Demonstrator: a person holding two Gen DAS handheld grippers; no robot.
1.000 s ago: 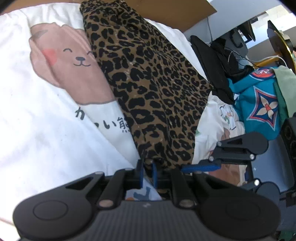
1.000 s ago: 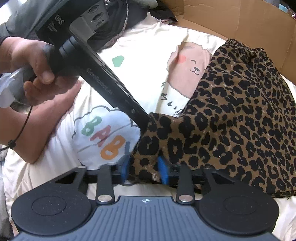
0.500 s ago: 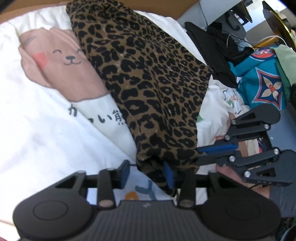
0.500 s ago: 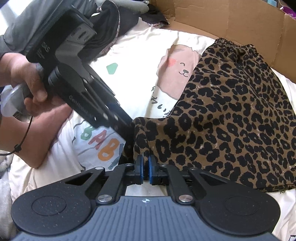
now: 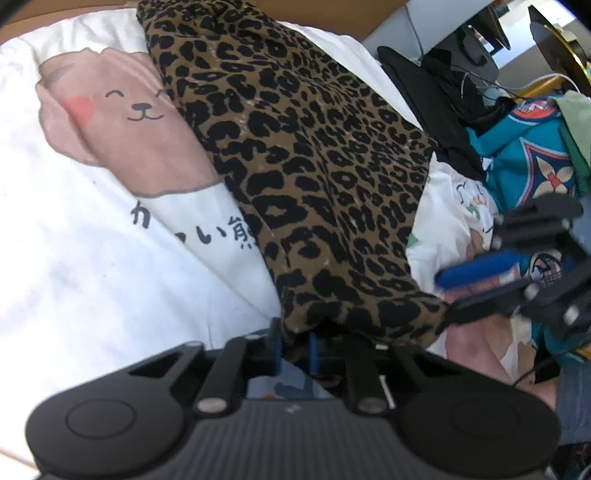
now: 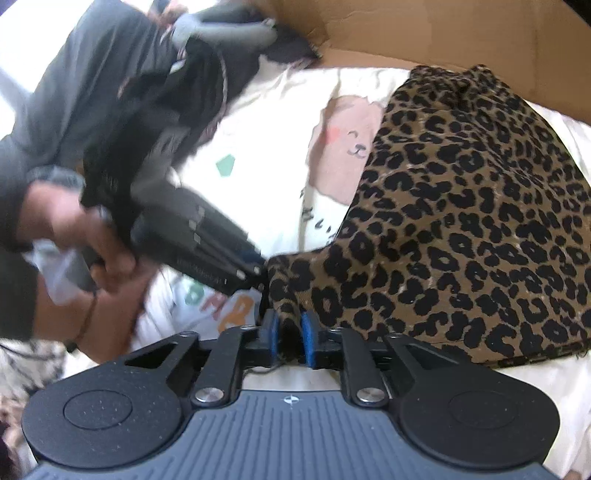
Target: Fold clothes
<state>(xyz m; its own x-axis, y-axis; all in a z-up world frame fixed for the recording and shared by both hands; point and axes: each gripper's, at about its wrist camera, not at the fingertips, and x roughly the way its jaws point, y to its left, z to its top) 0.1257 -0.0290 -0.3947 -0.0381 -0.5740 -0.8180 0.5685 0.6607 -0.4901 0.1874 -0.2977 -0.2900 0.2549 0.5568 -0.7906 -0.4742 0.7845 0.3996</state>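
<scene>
A brown, black-spotted leopard-print garment of thin woven cloth (image 5: 317,177) lies stretched across a white cotton sheet printed with a pink smiling bear and black lettering (image 5: 110,122), its gathered far end up against a flat brown cardboard panel (image 6: 443,33) and its near hem at the two tools. The left gripper (image 5: 293,350), black with blue pads, has just been closing and now pinches the near left corner of the garment, the cloth bunched between its pads. The right gripper (image 6: 290,338), of the same make, has just been opening a little; its blue pads stand slightly apart with a fold of the leopard hem between them, and the cloth fills that narrow gap, so it looks gripped. Both tools sit close together at the same near edge, almost touching where the left one's fingers (image 6: 236,266) reach the hem in the right wrist view. A person's hand (image 6: 92,243) holds the left tool, blurred, with a grey sleeve (image 6: 74,92) behind it. The garment's right edge runs clear along the white sheet, with bare sheet beside it. To the left of the garment the sheet is open as far as the bear print. Beyond the sheet's far side a heap of dark clothing (image 5: 436,85) and a teal patterned cloth (image 5: 524,158) crowd the space
</scene>
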